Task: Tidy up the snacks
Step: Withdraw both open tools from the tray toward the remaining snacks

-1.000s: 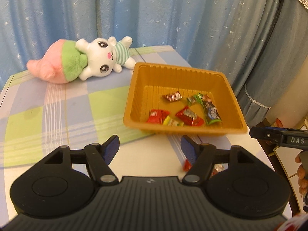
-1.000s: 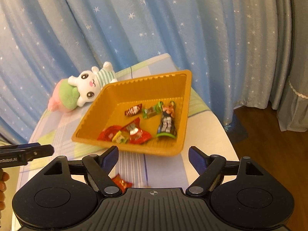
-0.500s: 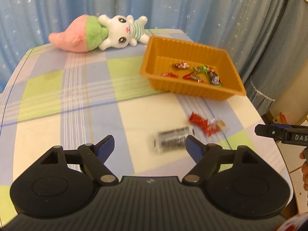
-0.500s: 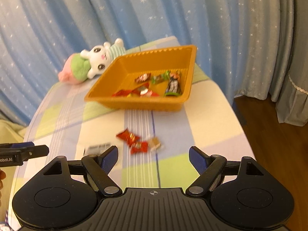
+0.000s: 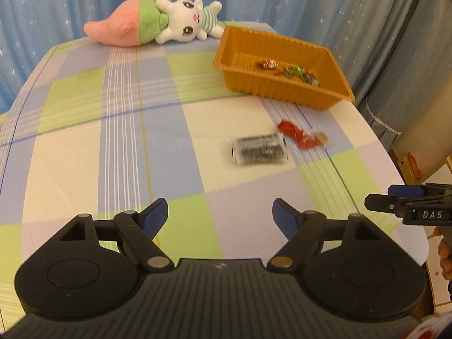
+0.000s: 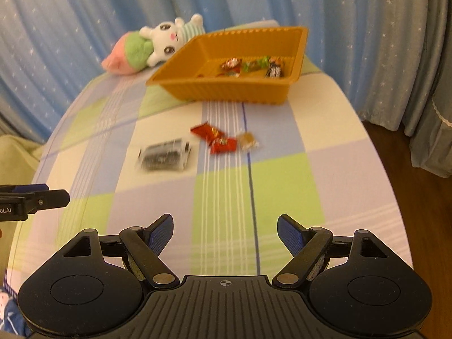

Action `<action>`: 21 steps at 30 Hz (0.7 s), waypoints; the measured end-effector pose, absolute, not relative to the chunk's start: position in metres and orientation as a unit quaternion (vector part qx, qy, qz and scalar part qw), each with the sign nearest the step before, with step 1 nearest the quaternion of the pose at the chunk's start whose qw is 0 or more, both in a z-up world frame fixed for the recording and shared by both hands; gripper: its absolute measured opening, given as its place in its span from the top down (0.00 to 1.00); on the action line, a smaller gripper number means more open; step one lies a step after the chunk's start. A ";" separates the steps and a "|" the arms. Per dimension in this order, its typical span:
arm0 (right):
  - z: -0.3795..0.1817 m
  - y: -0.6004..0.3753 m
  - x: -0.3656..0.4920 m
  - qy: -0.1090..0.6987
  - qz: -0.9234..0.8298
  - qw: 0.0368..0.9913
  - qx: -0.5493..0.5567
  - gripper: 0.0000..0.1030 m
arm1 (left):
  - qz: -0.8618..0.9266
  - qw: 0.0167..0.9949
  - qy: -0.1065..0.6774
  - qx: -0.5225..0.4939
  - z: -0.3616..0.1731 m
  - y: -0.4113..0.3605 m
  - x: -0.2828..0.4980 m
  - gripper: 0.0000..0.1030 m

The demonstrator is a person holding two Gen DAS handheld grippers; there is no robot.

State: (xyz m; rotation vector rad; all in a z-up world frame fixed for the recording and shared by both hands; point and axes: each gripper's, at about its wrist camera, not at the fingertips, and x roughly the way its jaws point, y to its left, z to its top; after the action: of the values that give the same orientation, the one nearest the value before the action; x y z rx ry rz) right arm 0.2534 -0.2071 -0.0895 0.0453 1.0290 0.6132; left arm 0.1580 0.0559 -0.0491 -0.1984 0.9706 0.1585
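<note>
An orange tray [image 5: 282, 91] [image 6: 231, 93] stands at the far right of the checked table and holds several wrapped snacks. On the cloth in front of it lie a black-and-clear packet [image 5: 258, 148] [image 6: 165, 155], two red wrappers [image 5: 293, 134] [image 6: 214, 138] and a small tan candy [image 5: 320, 138] [image 6: 248, 140]. My left gripper [image 5: 220, 216] hovers open over the near part of the table with nothing between its fingers. My right gripper [image 6: 225, 231] is open and empty too, well short of the loose snacks.
A pink, green and white plush rabbit [image 5: 158, 25] [image 6: 152, 48] lies at the back of the table beside the tray. Blue starred curtains hang behind. The table's right edge drops to a wooden floor [image 6: 418, 197]. Each gripper's tip shows at the other view's edge.
Both grippers have drawn back from the tray toward the table's near edge, so the loose packet, red wrappers and candy have come into view. The left jaws stand wider.
</note>
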 end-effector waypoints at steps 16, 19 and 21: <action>-0.109 -0.196 0.223 0.518 0.294 0.803 0.000 0.22 | 0.050 0.859 0.502 -0.087 -0.074 0.039 0.133 0.23; -0.111 -0.194 0.222 0.521 0.294 0.801 0.000 0.22 | 0.047 0.858 0.504 -0.084 -0.075 0.036 0.133 0.23; -0.112 -0.193 0.221 0.522 0.295 0.801 -0.001 0.22 | 0.045 0.858 0.505 -0.083 -0.075 0.034 0.132 0.23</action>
State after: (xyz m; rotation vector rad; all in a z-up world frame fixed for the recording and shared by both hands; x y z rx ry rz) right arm 0.2215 -0.1932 -0.1116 -0.0016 1.1188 0.6326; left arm 0.1324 0.0343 -0.0748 -0.1753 1.0603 0.0946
